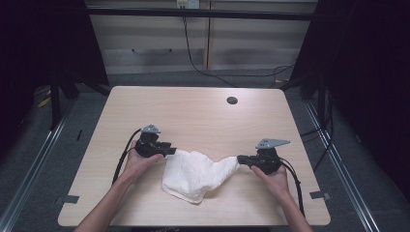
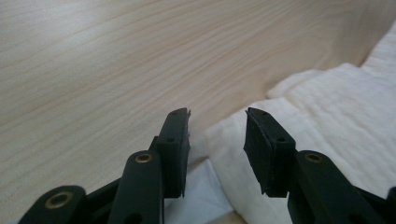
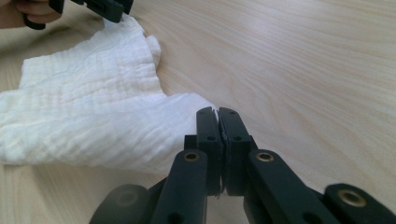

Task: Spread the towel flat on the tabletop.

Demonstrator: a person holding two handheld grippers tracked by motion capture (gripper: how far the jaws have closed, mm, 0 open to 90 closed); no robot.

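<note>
Black jaws of the right gripper stand pressed together on a corner of the white cloth, which lies crumpled on the table between the 2 hands. Left gripper sits apart-jawed at the cloth's other corner, gripping nothing. Table hole lies well beyond; cloth's underside is hidden.
</note>
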